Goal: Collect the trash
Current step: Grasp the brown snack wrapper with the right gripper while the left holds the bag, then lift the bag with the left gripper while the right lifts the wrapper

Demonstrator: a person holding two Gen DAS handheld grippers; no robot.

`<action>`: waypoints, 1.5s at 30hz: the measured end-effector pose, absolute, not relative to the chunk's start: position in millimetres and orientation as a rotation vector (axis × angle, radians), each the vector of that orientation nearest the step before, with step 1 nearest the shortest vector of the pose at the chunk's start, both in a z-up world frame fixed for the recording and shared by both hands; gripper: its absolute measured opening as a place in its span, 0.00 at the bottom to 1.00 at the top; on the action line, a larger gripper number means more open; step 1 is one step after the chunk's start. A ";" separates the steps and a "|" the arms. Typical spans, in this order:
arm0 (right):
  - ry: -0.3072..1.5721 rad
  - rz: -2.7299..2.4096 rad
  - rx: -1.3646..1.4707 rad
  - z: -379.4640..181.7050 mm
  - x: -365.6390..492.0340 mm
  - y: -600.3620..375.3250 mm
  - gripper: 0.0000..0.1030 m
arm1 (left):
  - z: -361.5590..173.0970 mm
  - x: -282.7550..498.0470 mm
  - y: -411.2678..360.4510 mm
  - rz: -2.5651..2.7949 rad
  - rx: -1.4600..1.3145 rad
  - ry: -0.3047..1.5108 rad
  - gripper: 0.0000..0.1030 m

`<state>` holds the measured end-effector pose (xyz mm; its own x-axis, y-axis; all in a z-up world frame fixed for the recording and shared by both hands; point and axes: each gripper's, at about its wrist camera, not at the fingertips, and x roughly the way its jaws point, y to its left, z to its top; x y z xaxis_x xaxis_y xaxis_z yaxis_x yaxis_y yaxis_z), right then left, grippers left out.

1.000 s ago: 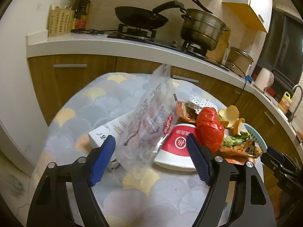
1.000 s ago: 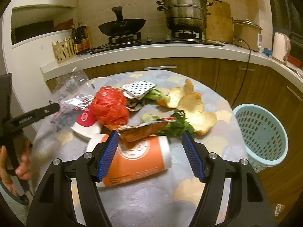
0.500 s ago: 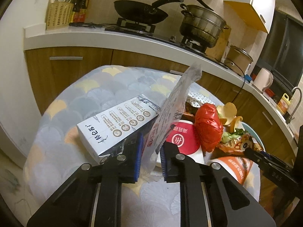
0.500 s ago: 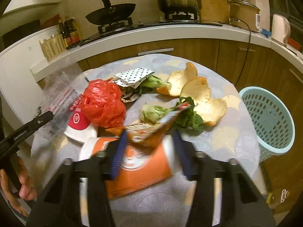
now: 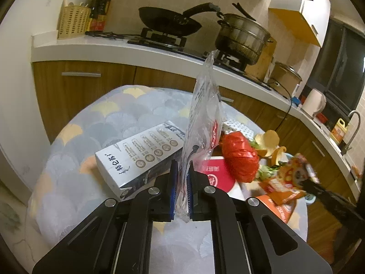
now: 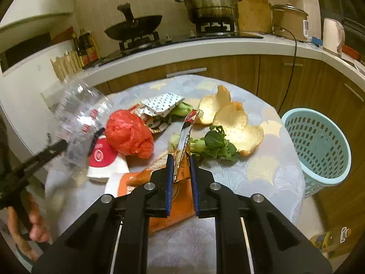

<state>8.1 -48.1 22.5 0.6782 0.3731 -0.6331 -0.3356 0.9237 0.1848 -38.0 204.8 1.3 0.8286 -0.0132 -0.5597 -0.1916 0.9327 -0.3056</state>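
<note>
Left tool is clenched on the clear plastic wrapper, which stands up edge-on from the pads toward 12 o'clock; its jaws have just been closing, film pinched between them. In that view, going left to right on the counter: white carton at 9 o'clock of the tool, touching or just beside it, red-and-white cup lid at 2 o'clock, crumpled red bag beyond, orange peels further right. Right tool has also just been closing, and now grips the flat snack packet, which pokes out toward 12 o'clock; the pads look to press its lower edge, but a gap shows beside the right pad, so I judge the hold marginal. Orange cup lies under the tool, greens and peels at 1–2 o'clock, teal basket at 3 o'clock, off the counter edge and well apart. Step in hand, as I read it: both pieces grasped, lift and carry to the basket. To do it well: lift straight up first so the wrapper tail clears the carton and the lid, and the packet doesn't drag the cup. Keep both tools clenched throughout; thin film slips easily. Right goes first, it's nearer the basket. Release only once over the rim, since light film may drift. Most trash remains on the counter, so it's early days.
</note>
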 end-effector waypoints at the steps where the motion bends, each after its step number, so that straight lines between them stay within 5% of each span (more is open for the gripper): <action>1: 0.709 0.397 0.050 25.4 5.5 -48.2 0.11 | -0.9 -37.1 205.3 0.095 -0.363 0.584 0.06; 10: 0.567 0.456 -0.075 37.1 0.9 -12.3 0.11 | -17.4 -49.3 214.5 0.072 -0.407 0.515 0.06; 32: 0.703 0.461 -0.158 25.6 52.4 45.2 0.10 | -19.2 -46.3 222.7 0.033 -0.449 0.505 0.05; 45: 0.589 0.477 -0.115 61.8 37.2 9.5 0.10 | -12.7 -57.4 217.4 0.013 -0.451 0.455 0.04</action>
